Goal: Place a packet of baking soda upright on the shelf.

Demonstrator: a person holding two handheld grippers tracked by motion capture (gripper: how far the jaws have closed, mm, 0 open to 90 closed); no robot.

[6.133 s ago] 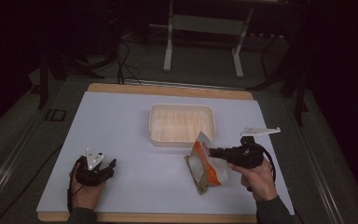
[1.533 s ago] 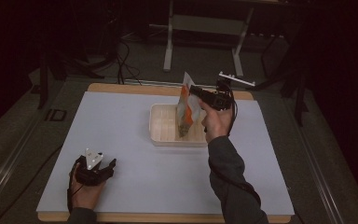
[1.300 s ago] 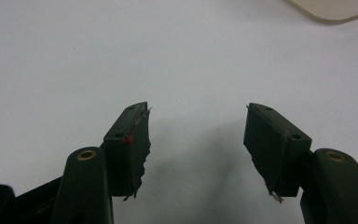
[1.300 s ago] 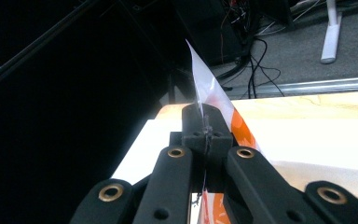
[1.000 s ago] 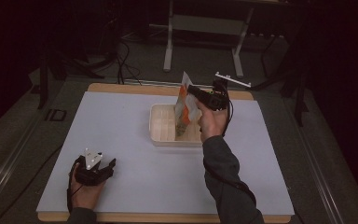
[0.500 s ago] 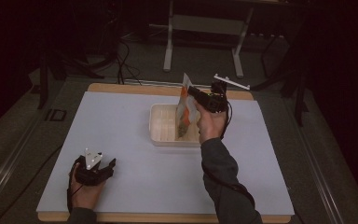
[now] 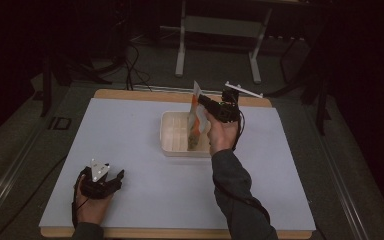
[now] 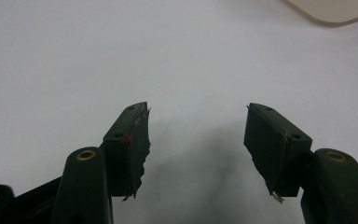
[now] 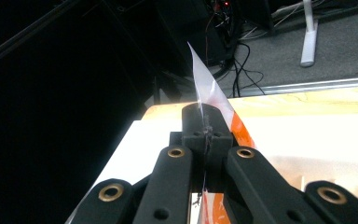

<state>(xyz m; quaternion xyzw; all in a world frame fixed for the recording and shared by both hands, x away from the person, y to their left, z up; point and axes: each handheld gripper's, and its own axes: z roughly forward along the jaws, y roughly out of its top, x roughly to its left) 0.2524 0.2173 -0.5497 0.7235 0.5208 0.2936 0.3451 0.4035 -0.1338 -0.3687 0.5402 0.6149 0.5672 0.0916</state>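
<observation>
- Right gripper [image 7: 203,101] clamped on orange-and-white plastic packet [image 7: 196,117]; packet hangs upright, long axis vertical, lower end inside shallow cream tray [image 7: 172,142] directly below.
- Left gripper [image 8: 196,135] jaws apart, empty, well apart from tray.

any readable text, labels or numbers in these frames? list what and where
None readable.
Orange-and-white packet held in the right claw over the tray: any print is too small and blurred to read.
Dark square mark beside the table's left edge: no legible characters.
</observation>
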